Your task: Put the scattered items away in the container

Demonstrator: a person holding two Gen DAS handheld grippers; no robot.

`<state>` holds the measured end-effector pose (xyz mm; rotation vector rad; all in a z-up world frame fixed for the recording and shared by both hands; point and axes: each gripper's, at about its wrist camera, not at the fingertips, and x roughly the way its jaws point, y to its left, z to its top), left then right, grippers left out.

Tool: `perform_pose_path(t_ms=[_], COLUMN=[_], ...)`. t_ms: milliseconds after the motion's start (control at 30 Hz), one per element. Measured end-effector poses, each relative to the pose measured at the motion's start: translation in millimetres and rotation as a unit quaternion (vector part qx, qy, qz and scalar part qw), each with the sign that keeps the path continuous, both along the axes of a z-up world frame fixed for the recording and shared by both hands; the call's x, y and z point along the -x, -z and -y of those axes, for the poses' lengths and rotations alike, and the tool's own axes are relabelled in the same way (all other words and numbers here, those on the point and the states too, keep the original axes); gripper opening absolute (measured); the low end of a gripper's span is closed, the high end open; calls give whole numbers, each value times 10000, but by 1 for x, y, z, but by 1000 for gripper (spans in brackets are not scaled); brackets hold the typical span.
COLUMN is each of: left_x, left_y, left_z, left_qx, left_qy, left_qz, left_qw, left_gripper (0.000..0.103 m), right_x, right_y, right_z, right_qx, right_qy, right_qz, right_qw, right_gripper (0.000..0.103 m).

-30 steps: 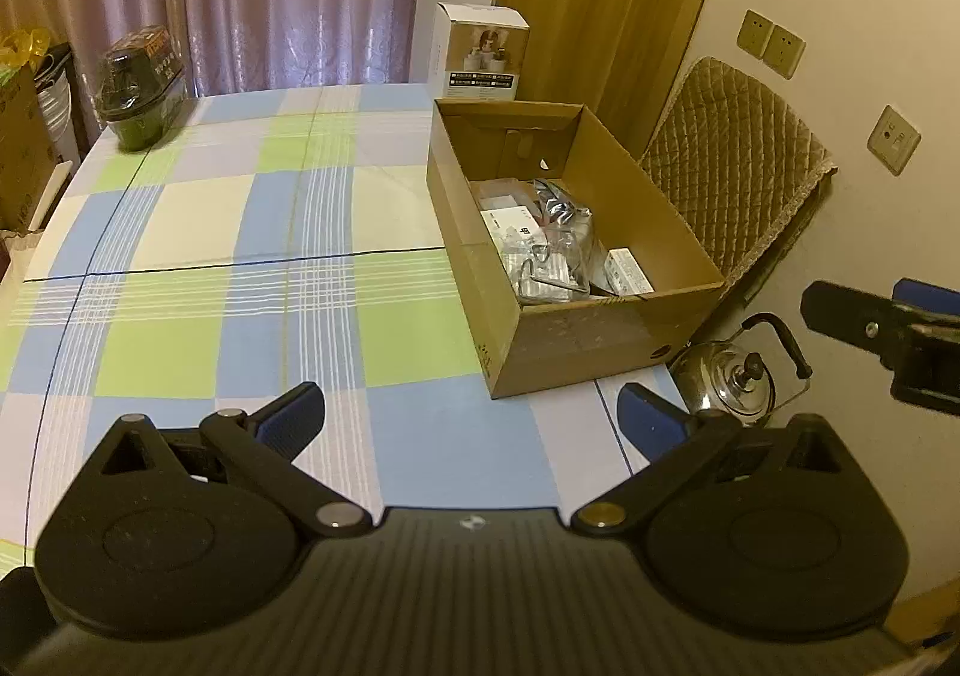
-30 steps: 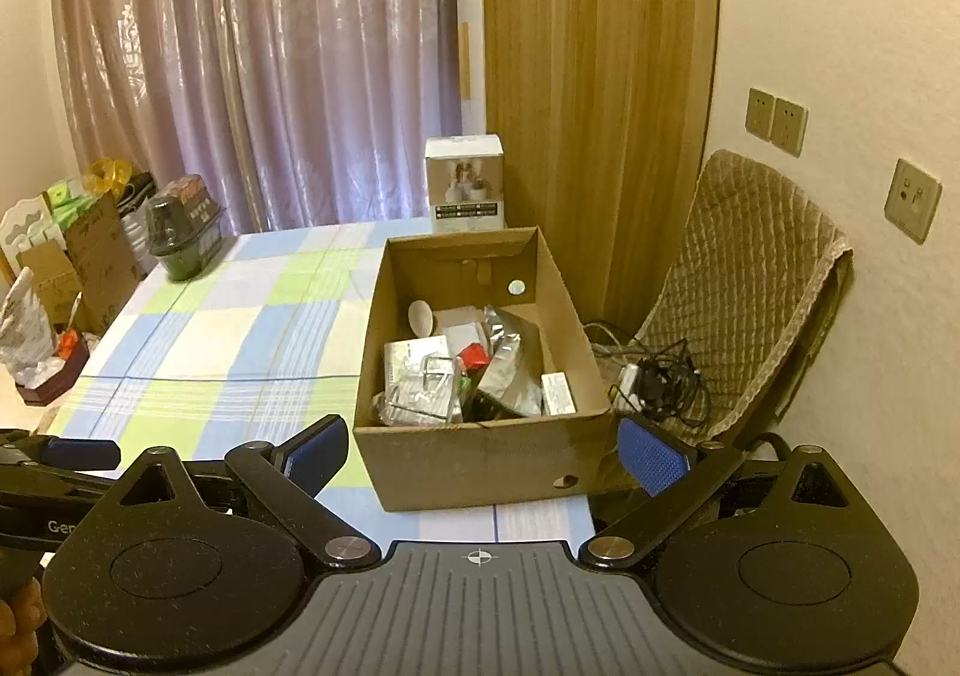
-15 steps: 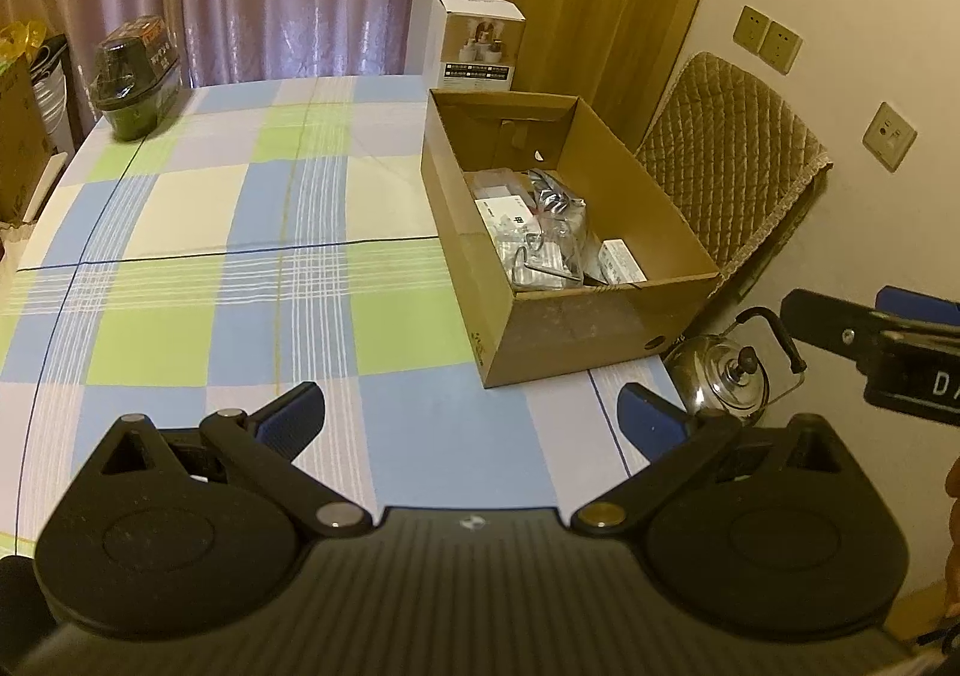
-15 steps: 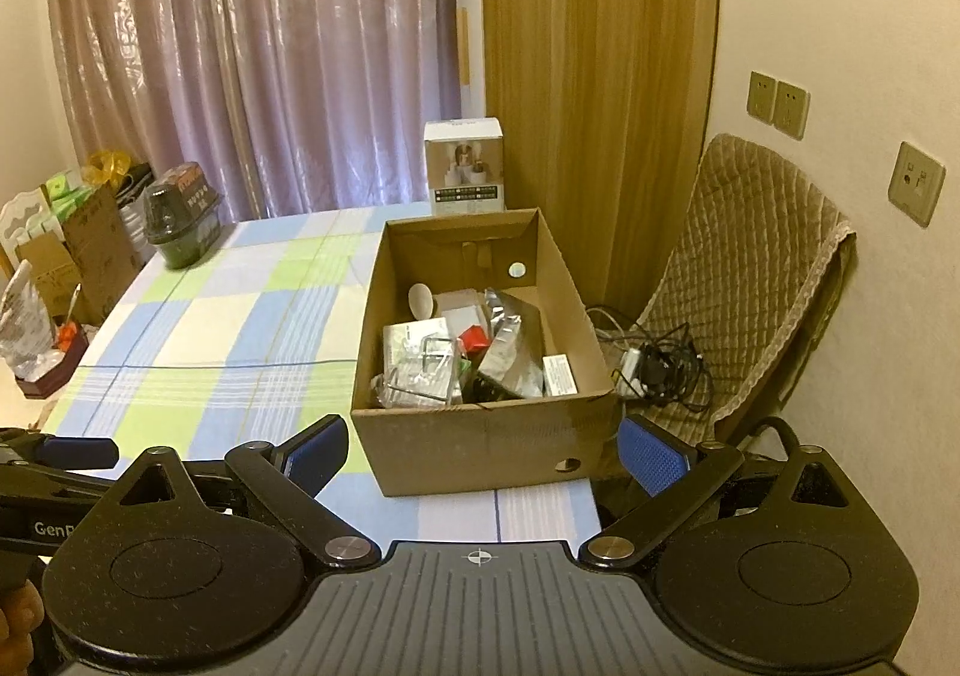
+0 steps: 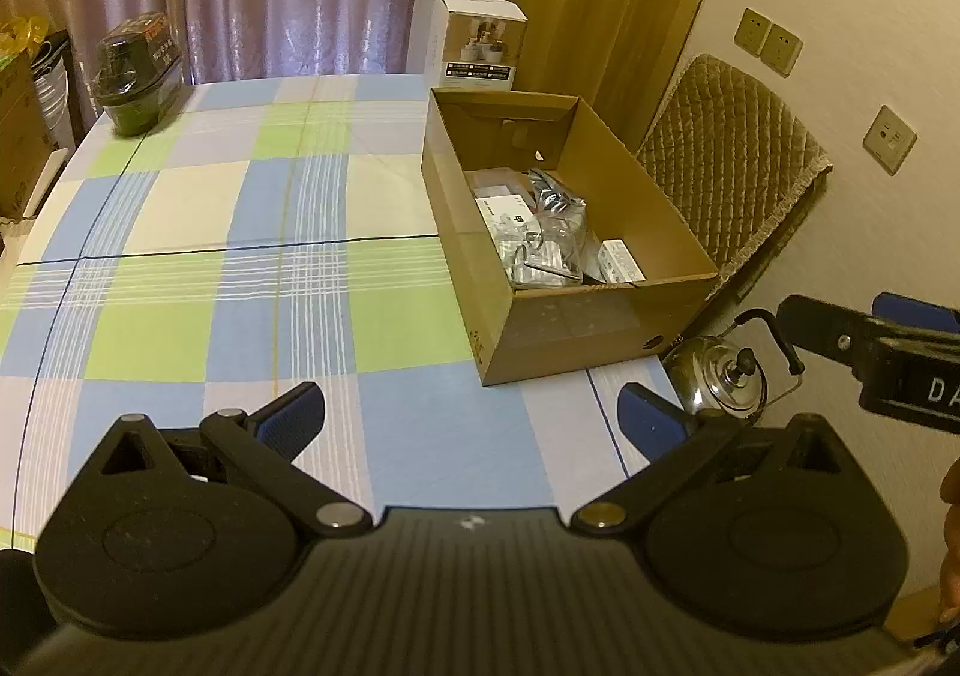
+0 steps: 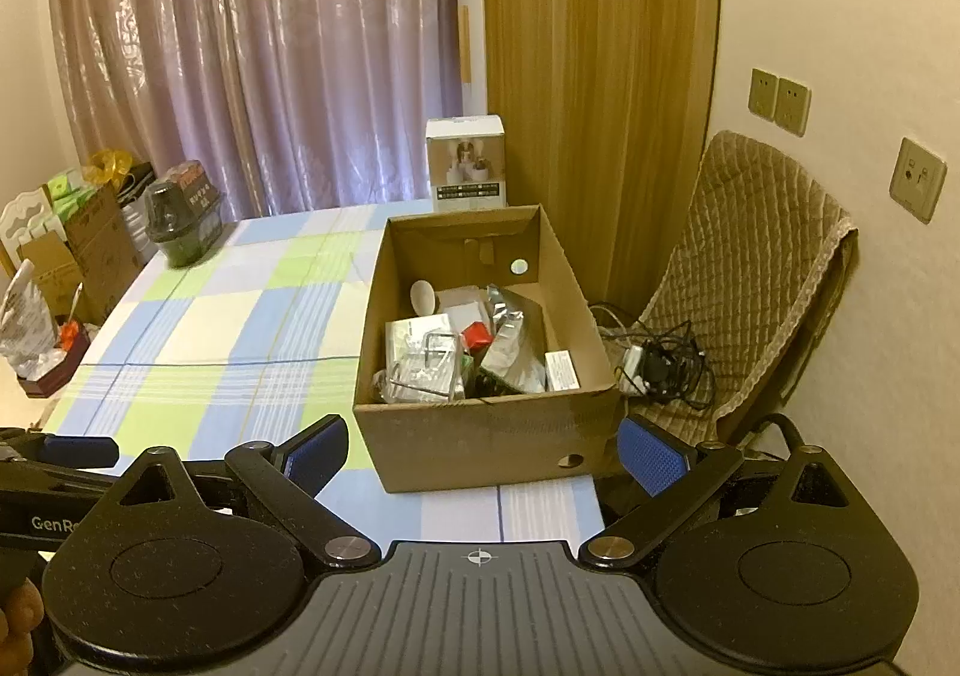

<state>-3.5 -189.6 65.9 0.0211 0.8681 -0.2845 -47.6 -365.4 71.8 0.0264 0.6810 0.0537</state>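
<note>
An open cardboard box (image 5: 654, 208) (image 6: 576, 310) stands at the right edge of the checked tablecloth (image 5: 240, 256) (image 6: 228, 328). Inside lie several items: white packets (image 5: 504, 208), a silver foil pouch (image 6: 510, 340), a small red box (image 6: 477, 335), a wire-framed clear piece (image 6: 426, 370) and a small white carton (image 5: 621, 262). My left gripper (image 5: 471, 421) hangs open over the near table, short of the box, holding nothing. My right gripper (image 6: 483, 451) is open too, just before the box's near wall, with nothing between its fingers.
A white product box (image 5: 480, 45) stands behind the cardboard box. A dark wrapped container (image 5: 135, 72) sits at the table's far left corner. A metal kettle (image 5: 726, 376) is on the floor by a quilted chair (image 5: 732, 184). Cables (image 6: 660, 358) lie beside the box.
Both grippers have drawn back a little and risen, so the box looks slightly smaller and farther. Both stay open; nothing was picked up or let go.
</note>
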Motion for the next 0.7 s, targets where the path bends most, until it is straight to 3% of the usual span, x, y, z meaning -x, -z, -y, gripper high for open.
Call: perform_pose_path(t_ms=[700], left_x=[1], left_y=[-2], left_z=[0], left_qx=[104], left_qy=[-47], left_qz=[-8], left_qw=[9999], left_gripper=[102], right_x=[1], right_y=[3], right_z=[-1], right_qx=[-4], right_qy=[2], right_qz=[-35], right_qw=[10000], right_gripper=[101])
